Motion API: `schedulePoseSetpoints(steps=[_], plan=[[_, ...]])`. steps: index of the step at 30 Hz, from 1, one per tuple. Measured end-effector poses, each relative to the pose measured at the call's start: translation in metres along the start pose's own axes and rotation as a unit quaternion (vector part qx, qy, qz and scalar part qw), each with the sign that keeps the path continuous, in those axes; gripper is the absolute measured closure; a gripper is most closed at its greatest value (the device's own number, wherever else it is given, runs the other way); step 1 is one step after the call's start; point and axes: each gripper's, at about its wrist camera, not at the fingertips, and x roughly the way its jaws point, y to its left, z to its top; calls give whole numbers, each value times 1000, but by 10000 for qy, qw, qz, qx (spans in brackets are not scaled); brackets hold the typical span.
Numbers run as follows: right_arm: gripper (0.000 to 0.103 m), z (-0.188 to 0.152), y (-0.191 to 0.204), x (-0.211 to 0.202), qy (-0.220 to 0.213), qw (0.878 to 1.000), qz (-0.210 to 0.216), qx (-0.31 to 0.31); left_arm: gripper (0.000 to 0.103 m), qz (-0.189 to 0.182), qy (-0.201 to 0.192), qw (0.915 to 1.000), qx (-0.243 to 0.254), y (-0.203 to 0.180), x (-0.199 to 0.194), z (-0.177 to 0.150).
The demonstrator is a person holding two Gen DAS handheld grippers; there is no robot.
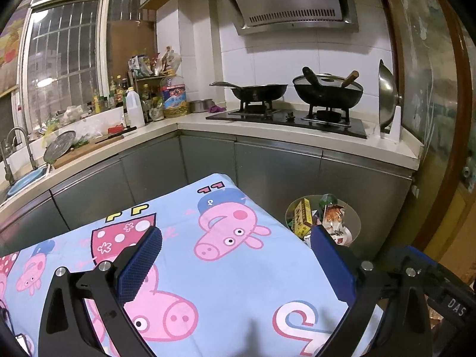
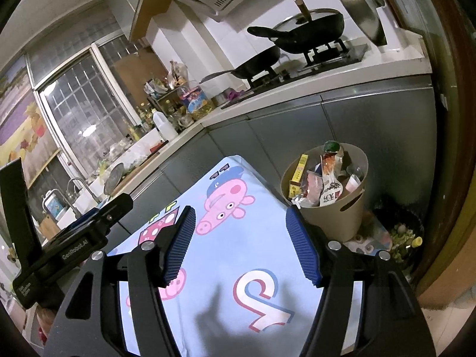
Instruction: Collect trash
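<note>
While both of my grippers hang over the pale blue cartoon-pig cloth covering the table [image 2: 238, 267], I judge the collecting to be at or near its end: I see no loose trash on the cloth in either view. The trash itself, a yellow carton [image 2: 297, 174] and crumpled printed wrappers [image 2: 325, 184], sits piled in the round beige plastic bin with a handle slot [image 2: 336, 223], standing on the floor just beside the table's far right corner, in front of the grey cabinet doors [image 2: 372, 119].

My right gripper [image 2: 241, 241] has its blue ribbed pads spread apart with nothing between them; my left gripper [image 1: 236, 267] is spread wide too, equally empty.

If anything remains, the next move calls for a look beyond the cloth (the black bag of scraps [image 2: 404, 235] on the floor right of the bin may count), then a reach down past the table's right edge.

Room is generous above the cloth. It tightens rightward, where the bin rim, the cloth's hanging edge and the brown door frame [image 2: 446, 178] crowd together, and ahead, where the counter with the black woks [image 1: 327, 90] blocks any forward sweep.
</note>
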Motion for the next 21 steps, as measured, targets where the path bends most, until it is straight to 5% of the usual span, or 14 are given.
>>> schedulePoseSetpoints(steps=[14,21], plan=[[37,0,36,-21,-673,9916,-529,-974,4,71,-146,9998,-93,5,-11,3],[37,-2,43,-27,-794,9895,-456,-1121,4,95,-250,9995,-178,10,-16,4]])
